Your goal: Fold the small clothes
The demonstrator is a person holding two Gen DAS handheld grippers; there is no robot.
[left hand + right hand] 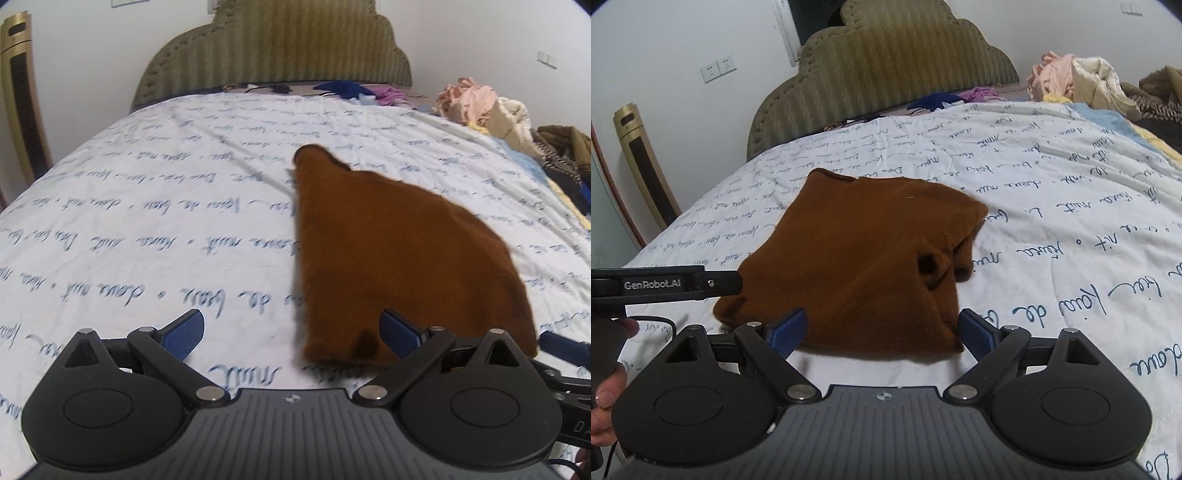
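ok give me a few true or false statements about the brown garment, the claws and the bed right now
1. The brown garment lies on the white sheet with blue script. True.
2. The right claw is clamped shut on the garment. False: its jaws stand wide apart at the garment's near edge.
3. The left claw is open. True.
4. The headboard is bright red. False: it is olive green with stripes.
5. A pile of clothes sits at the far right of the bed. True.
6. The garment hangs in the air from both claws. False: neither claw grips it.
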